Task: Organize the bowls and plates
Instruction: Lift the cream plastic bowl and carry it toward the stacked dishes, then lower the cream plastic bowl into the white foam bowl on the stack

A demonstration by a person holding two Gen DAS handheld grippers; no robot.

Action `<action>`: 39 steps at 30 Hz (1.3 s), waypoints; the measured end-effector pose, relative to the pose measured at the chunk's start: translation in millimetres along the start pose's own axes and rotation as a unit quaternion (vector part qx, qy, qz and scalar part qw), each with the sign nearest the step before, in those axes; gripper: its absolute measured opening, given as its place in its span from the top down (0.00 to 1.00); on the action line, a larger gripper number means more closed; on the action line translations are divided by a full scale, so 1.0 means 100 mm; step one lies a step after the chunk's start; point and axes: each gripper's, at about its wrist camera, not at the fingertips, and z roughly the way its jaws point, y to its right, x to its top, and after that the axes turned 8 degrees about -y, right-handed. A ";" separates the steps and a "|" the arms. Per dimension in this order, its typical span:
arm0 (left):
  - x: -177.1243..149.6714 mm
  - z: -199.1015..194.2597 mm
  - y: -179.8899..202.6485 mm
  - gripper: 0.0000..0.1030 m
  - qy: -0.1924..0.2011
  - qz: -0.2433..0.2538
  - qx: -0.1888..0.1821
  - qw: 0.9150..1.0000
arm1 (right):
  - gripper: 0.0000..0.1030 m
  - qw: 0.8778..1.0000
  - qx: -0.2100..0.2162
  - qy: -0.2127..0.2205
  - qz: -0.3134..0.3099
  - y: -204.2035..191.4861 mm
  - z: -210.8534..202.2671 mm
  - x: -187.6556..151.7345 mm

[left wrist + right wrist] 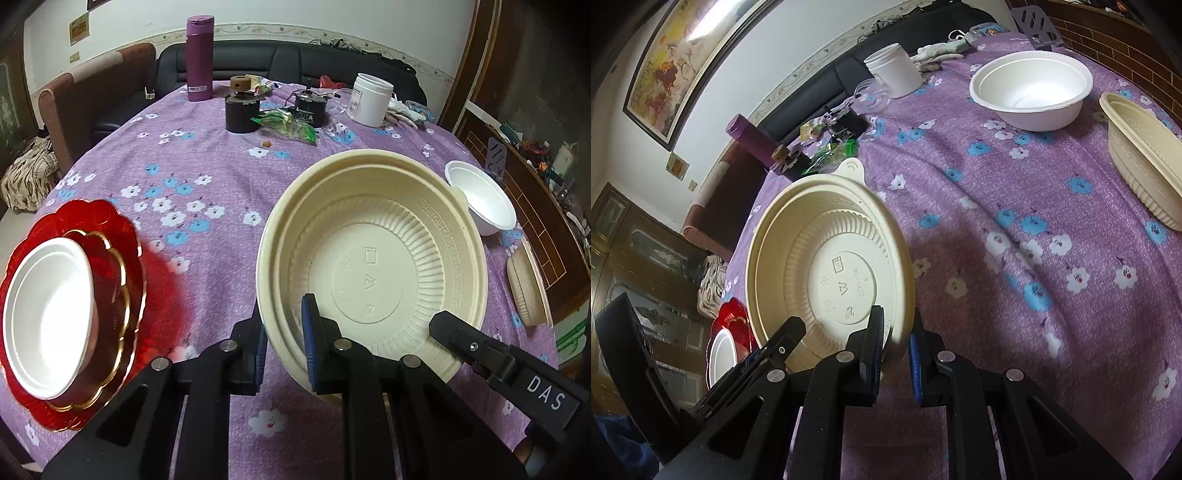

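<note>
Clearly both grippers clamp the cream bowl (373,266), tilted at frame centre: the left gripper (284,343) pinches its lower-left rim, the right gripper (895,354) its lower-right rim. Its twin, the second cream bowl (1145,155), lies toward the right edge, nearer the right gripper.

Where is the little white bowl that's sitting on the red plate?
The white bowl sits on the red plate at the left edge of the left wrist view, left of the cream bowl both grippers hold.
</note>
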 end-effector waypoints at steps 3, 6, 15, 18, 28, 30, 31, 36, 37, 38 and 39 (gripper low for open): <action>-0.03 -0.05 -0.05 0.85 0.003 -0.004 0.002 1.000 | 0.88 1.000 0.001 -0.001 -0.006 -0.05 0.00 -0.03; -0.06 -0.10 -0.11 0.85 0.008 -0.007 0.005 1.000 | 0.88 1.000 0.001 -0.001 -0.014 -0.11 -0.01 -0.07; -0.12 -0.21 -0.27 0.85 0.016 -0.020 0.013 1.000 | 0.88 0.999 0.004 -0.006 -0.035 -0.30 0.01 -0.17; -0.13 -0.23 -0.32 0.85 0.018 -0.024 0.016 0.999 | 0.88 0.999 0.005 -0.007 -0.041 -0.36 0.03 -0.18; -0.14 -0.31 -0.54 0.85 0.024 -0.042 0.023 0.999 | 0.88 0.998 0.010 -0.015 -0.063 -0.56 0.10 -0.20; -0.15 -0.32 -0.57 0.85 0.024 -0.045 0.024 0.998 | 0.88 0.998 0.011 -0.017 -0.067 -0.59 0.12 -0.21; -0.15 -0.32 -0.59 0.85 0.024 -0.047 0.025 0.998 | 0.88 0.997 0.012 -0.017 -0.068 -0.61 0.12 -0.21; -0.15 -0.36 -0.70 0.85 0.029 -0.057 0.030 0.998 | 0.88 0.997 0.017 -0.021 -0.078 -0.71 0.17 -0.22; -0.15 -0.37 -0.73 0.85 0.029 -0.060 0.031 0.997 | 0.88 0.996 0.018 -0.022 -0.080 -0.74 0.18 -0.23; -0.16 -0.38 -0.75 0.85 0.030 -0.062 0.032 0.997 | 0.88 0.996 0.020 -0.023 -0.083 -0.77 0.19 -0.23; -0.16 -0.39 -0.78 0.85 0.032 -0.065 0.034 0.997 | 0.88 0.996 0.021 -0.024 -0.086 -0.79 0.19 -0.23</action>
